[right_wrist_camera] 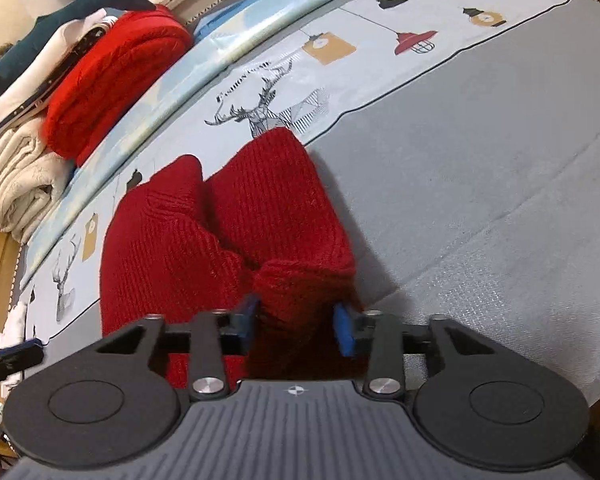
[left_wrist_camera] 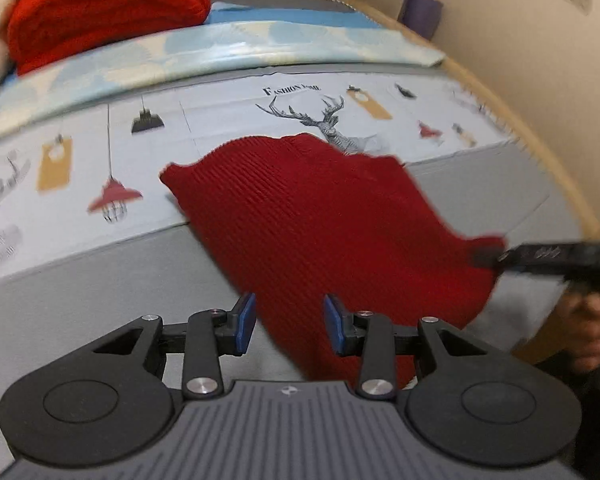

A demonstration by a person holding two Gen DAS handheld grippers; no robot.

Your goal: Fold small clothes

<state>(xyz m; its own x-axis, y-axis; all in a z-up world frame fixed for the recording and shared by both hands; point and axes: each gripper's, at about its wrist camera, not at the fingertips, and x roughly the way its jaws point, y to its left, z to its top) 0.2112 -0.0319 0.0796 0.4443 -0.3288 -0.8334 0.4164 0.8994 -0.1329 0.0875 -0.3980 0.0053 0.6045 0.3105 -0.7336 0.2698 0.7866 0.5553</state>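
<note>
L gripper [left_wrist_camera: 290,324]: jaws apart, blue pads [left_wrist_camera: 247,322] clear of anything, so released. The red knit [left_wrist_camera: 320,220] passes under the gap and runs ahead of it, but nothing is pinched that I can see.

Knit lies spread on the bed cover [left_wrist_camera: 100,272], straight ahead of L gripper and a bit to its right; far edge reaches over the printed sheet [left_wrist_camera: 220,120] w/ the deer and lamps. Its right corner is just at the tip of the R gripper [left_wrist_camera: 496,258], which comes in from L gripper's right side, blurred. A hand [left_wrist_camera: 592,328] sits behind it, right edge of view.

R gripper [right_wrist_camera: 296,328] in its own view: a bunched fold of the knit [right_wrist_camera: 228,232] sits between the blue pads [right_wrist_camera: 345,330]. Looks grasped, cloth fills the gap and bulges ahead of the tips; left pad mostly hidden by cloth. Rest of the knit runs ahead and to the left of R gripper, w/ a deep crease down the middle.

Far ahead-left of R gripper: a folded red blanket [right_wrist_camera: 112,80] on a cream blanket [right_wrist_camera: 16,184], a plush shark [right_wrist_camera: 80,8] on top of the pile. Same red blanket shows far ahead-left of L gripper.

L gripper's tip [right_wrist_camera: 16,356] pokes in at R gripper's near left, apart from the knit.
</note>
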